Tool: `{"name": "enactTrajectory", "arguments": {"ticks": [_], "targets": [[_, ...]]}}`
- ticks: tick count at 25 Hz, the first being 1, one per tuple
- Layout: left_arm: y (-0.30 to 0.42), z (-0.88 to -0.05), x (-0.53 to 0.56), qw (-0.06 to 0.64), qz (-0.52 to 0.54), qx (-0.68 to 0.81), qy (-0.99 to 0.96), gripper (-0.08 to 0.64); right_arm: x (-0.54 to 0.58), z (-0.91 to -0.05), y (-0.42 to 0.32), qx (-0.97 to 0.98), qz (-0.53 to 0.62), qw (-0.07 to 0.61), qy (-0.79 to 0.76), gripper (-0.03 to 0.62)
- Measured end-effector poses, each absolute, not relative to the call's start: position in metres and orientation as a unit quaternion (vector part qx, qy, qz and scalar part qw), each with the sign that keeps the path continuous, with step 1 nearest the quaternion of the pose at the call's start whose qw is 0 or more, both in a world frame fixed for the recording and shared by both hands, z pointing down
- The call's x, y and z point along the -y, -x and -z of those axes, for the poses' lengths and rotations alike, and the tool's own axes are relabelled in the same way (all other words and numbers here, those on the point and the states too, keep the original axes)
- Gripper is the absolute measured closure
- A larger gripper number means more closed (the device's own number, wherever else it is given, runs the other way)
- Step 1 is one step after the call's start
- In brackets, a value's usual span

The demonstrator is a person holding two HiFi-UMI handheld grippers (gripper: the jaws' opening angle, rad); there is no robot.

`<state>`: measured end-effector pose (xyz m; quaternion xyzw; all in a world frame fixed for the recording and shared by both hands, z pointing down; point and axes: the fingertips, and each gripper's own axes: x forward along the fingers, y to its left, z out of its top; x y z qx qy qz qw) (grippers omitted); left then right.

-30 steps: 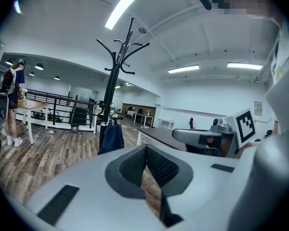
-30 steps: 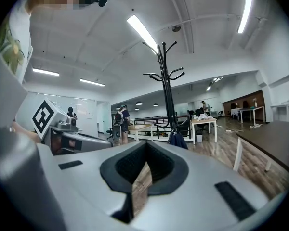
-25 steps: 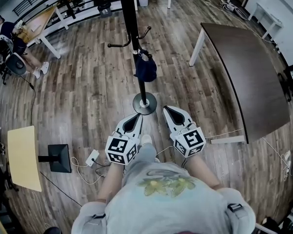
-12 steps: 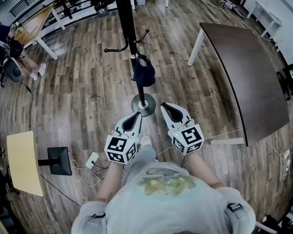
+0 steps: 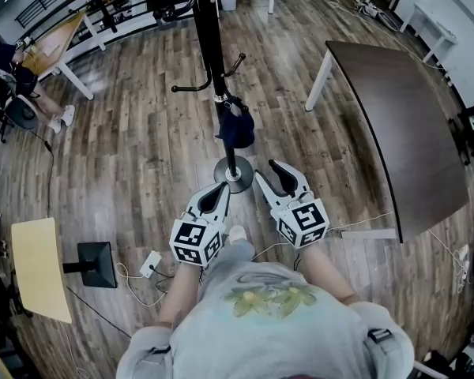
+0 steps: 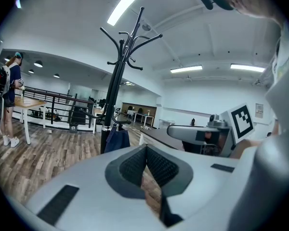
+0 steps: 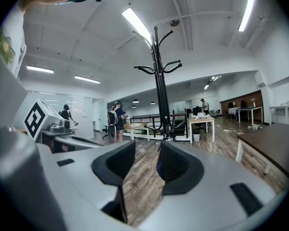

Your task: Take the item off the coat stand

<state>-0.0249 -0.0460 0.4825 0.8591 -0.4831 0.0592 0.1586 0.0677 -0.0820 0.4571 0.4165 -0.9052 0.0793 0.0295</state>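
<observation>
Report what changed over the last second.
The right gripper has just been opening its jaws, which now stand apart with nothing between them. The left gripper stayed shut and empty, and the dark blue bag still hangs untouched on the coat stand.

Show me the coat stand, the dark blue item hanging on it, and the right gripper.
coat stand (image 5: 212,54), head view, on its black pole.
dark blue item (image 5: 237,126), head view, on its middle.
right gripper (image 7: 145,150), right gripper view, between its open fingertips.
</observation>
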Motion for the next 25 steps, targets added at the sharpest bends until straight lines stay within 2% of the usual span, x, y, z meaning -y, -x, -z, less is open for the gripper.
{"name": "enactTrajectory", "arguments": {"ticks": [5,25], "targets": [[0.031,-0.482,0.055,0.157,-0.057,0.482,-0.860,0.545,0.092,-0.463,-0.064,0.902,-0.087,0.035,-0.421,0.410],[0.055,-0.480,0.097,0.155,-0.053,0.463,-0.871,0.545,0.144,-0.488,-0.046,0.886,-0.113,0.062,-0.445,0.371]]}}
